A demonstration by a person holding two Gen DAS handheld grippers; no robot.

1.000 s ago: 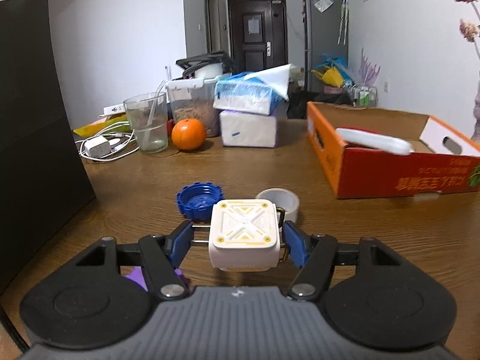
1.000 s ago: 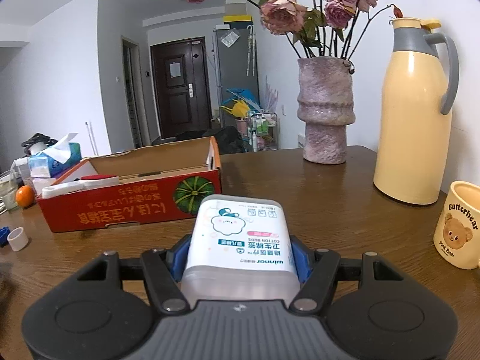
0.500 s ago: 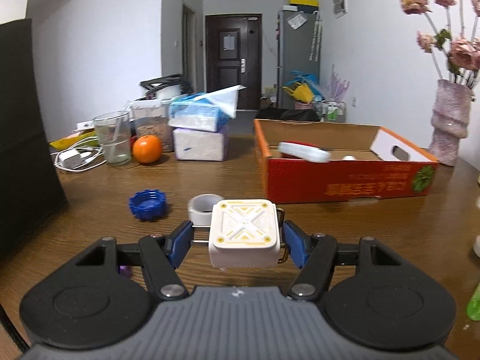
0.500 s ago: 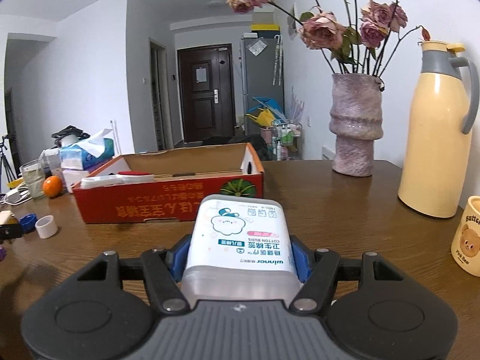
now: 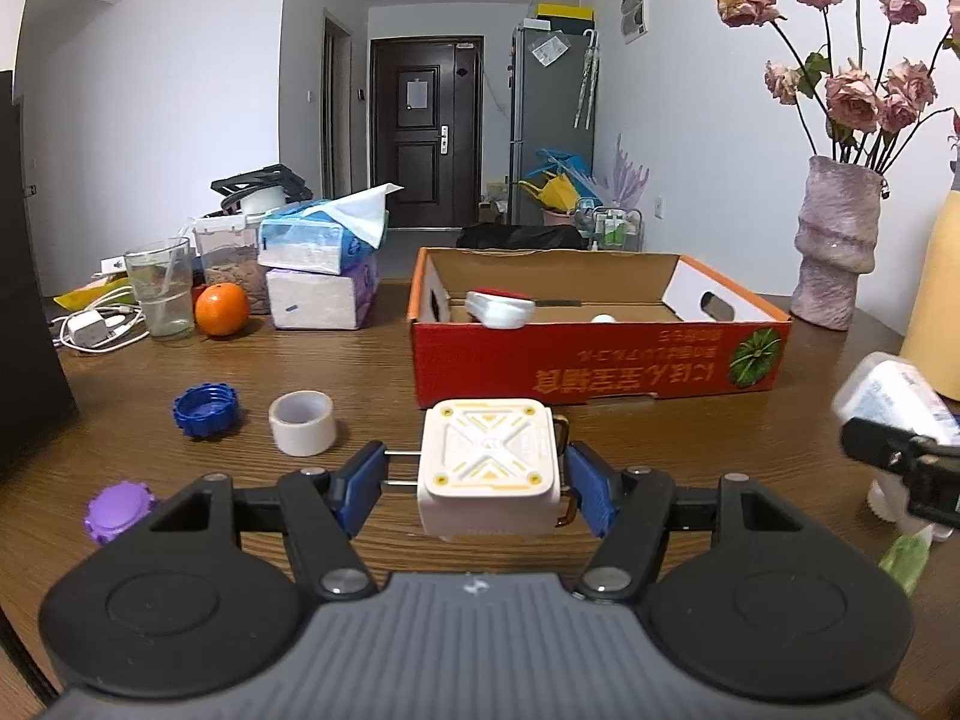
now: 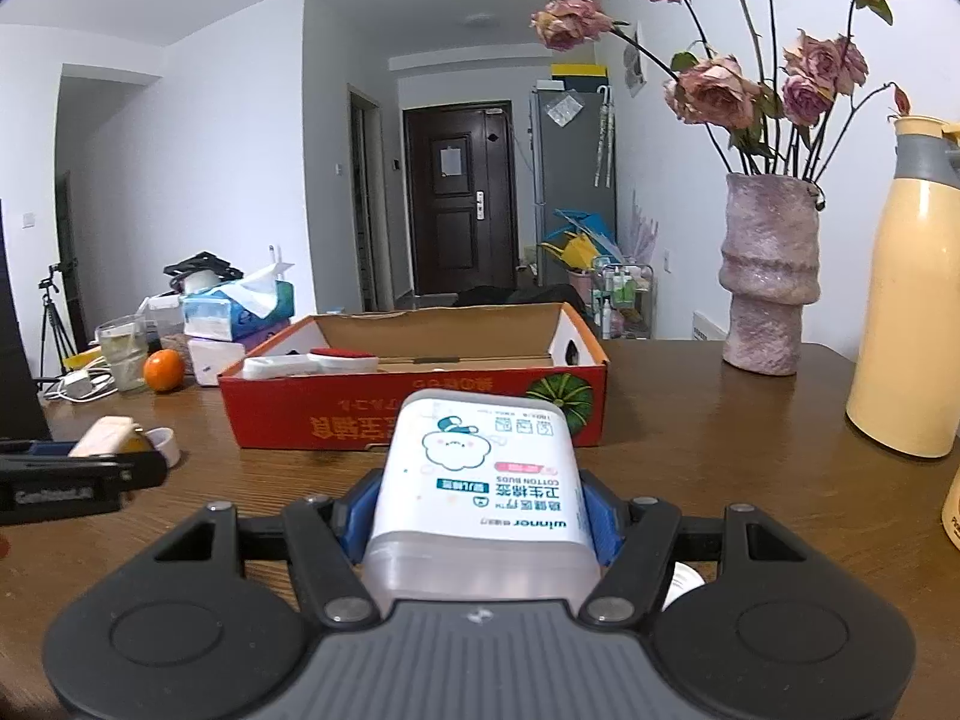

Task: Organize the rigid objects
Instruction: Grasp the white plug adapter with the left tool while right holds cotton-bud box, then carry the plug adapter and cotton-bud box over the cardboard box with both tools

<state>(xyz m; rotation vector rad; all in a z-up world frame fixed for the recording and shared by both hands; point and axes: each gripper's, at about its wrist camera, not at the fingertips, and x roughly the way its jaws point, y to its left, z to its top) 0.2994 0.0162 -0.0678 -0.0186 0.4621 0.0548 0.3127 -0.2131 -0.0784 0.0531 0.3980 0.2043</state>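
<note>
My left gripper (image 5: pixel 477 483) is shut on a white and yellow cube-shaped charger (image 5: pixel 489 468), held above the wooden table in front of the red cardboard box (image 5: pixel 600 369). My right gripper (image 6: pixel 480 510) is shut on a white cotton bud box (image 6: pixel 480 480), also facing the red cardboard box (image 6: pixel 414 414). The box holds a white and red object (image 5: pixel 501 306). The right gripper with its load shows at the right edge of the left wrist view (image 5: pixel 900 420); the left gripper shows at the left of the right wrist view (image 6: pixel 78 474).
On the table lie a blue cap (image 5: pixel 206 410), a white tape roll (image 5: pixel 302 423), and a purple cap (image 5: pixel 117 510). An orange (image 5: pixel 222 309), a glass (image 5: pixel 159 288) and tissue packs (image 5: pixel 324 264) stand at the back left. A vase (image 6: pixel 768 276), a yellow thermos (image 6: pixel 912 300) stand right.
Both grippers have swung toward the red box, which now sits centred ahead. The two grippers have come into each other's views. Both loads stay held.
</note>
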